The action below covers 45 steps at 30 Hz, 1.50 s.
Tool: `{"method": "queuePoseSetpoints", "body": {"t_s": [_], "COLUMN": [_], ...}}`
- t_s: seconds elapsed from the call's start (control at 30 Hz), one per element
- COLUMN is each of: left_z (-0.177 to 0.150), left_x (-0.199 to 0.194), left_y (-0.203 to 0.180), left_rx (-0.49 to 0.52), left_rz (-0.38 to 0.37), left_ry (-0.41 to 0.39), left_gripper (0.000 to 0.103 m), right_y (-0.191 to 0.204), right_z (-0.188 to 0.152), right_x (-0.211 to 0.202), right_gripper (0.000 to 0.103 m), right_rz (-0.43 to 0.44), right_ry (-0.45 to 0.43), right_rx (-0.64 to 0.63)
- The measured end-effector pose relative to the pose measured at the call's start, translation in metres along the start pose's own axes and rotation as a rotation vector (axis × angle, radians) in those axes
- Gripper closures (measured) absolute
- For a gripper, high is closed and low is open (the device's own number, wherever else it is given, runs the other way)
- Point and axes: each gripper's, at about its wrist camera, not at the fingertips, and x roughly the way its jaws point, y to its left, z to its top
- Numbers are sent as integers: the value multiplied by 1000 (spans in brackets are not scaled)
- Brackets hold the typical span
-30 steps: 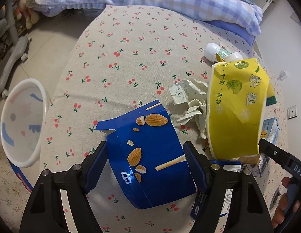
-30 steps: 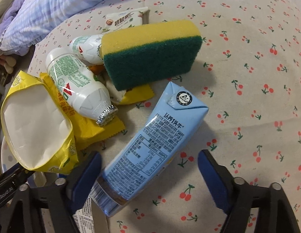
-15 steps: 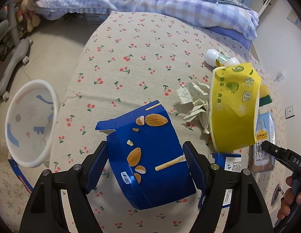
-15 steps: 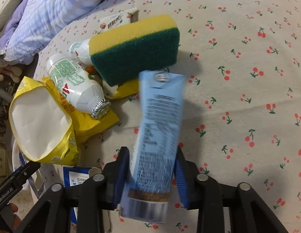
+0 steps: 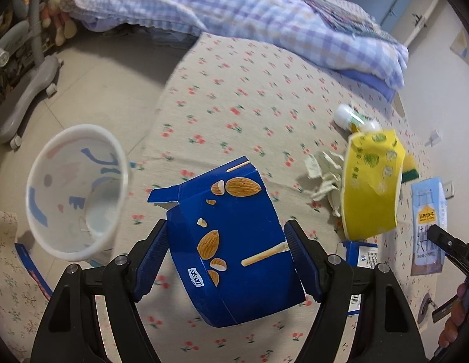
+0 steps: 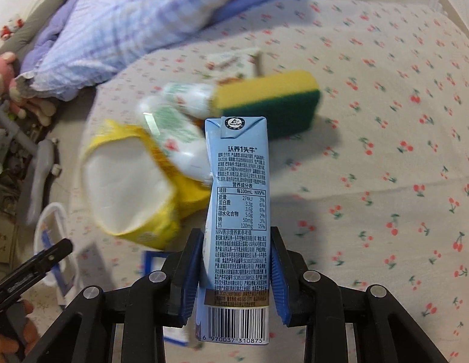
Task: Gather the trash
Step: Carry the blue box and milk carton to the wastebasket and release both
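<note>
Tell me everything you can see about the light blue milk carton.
The light blue milk carton is a tall, slim paperboard box with a folded top bearing a round logo, a printed nutrition table down one face and a barcode at its bottom end. It is clamped near its lower end between the blue pads of the right hand-held gripper, lifted clear of the cherry-print cloth. Only the pads touch it.

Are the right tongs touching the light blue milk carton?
Touching. The right wrist view shows both blue pads of the right tongs pressed against the sides of the light blue milk carton, which is lifted clear of the cherry-print bedspread.
</note>
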Motion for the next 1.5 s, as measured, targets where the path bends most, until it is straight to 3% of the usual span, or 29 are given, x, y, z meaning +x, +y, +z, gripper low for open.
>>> {"method": "queuePoseSetpoints", "body": {"t_s": [0.3, 0.6, 0.8, 0.97, 1.5], "left_z": [9, 15, 21, 23, -28], "left_x": [-28, -16, 5, 10, -36], "left_y": [72, 149, 184, 204, 250], "left_rx": [-105, -184, -218, -285, -258], "left_rz": [31, 90, 93, 89, 231], "left_ry": [-73, -60, -45, -28, -59], "left_gripper": [24, 24, 24, 16, 9], "right_y": [96, 177, 203, 222, 298], "right_z": [-1, -11, -11, -11, -36], "right_x": [-6, 55, 99, 118, 160], "right_gripper": [66, 66, 66, 66, 66], "right_rz": [135, 153, 144, 171, 253], "right_ry": [-37, 48, 100, 112, 140], "right_rx": [-133, -276, -308, -324, -426]}}
